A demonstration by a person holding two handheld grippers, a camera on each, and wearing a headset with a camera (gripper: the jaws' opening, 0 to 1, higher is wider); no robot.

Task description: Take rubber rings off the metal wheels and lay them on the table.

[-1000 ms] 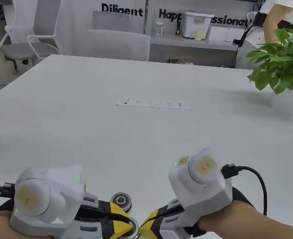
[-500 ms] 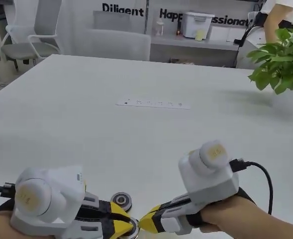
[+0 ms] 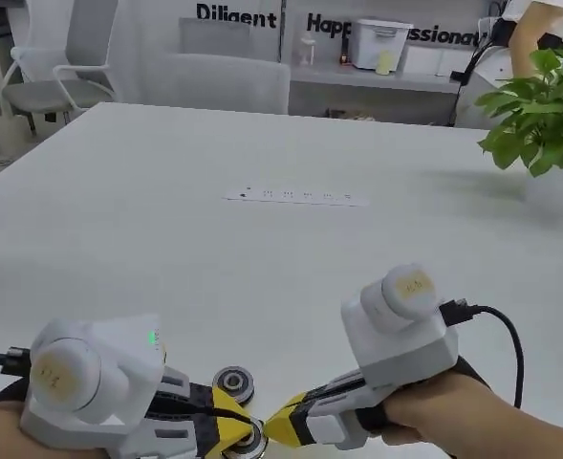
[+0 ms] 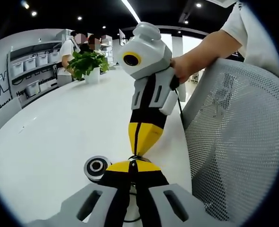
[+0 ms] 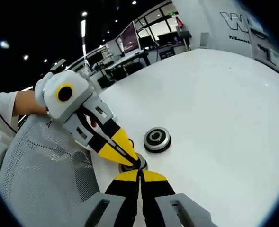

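Observation:
Two metal wheels lie at the white table's (image 3: 262, 258) near edge. One wheel (image 3: 249, 443) (image 5: 130, 166) sits where the two yellow tips meet. My left gripper (image 3: 241, 430) (image 4: 135, 163) has its jaws closed at this wheel. My right gripper (image 3: 267, 432) (image 5: 140, 171) comes in from the other side, jaws closed, tip to tip with the left. A thin black rubber ring (image 4: 138, 157) shows right at the touching tips. The second wheel (image 3: 233, 383) (image 4: 97, 167) (image 5: 157, 138) lies flat just beyond, with its dark rubber ring on it, untouched.
A flush socket strip (image 3: 295, 198) is set in the table's middle. A potted plant (image 3: 539, 115) stands at the far right. Grey chairs (image 3: 228, 86) line the far side, where a person (image 3: 539, 33) stands. A mesh chair back (image 4: 234, 142) is close behind the near edge.
The right gripper's body has tipped over to the right and risen a little, and its tip has closed in on the wheel at the left gripper's tip. The left gripper has stayed put.

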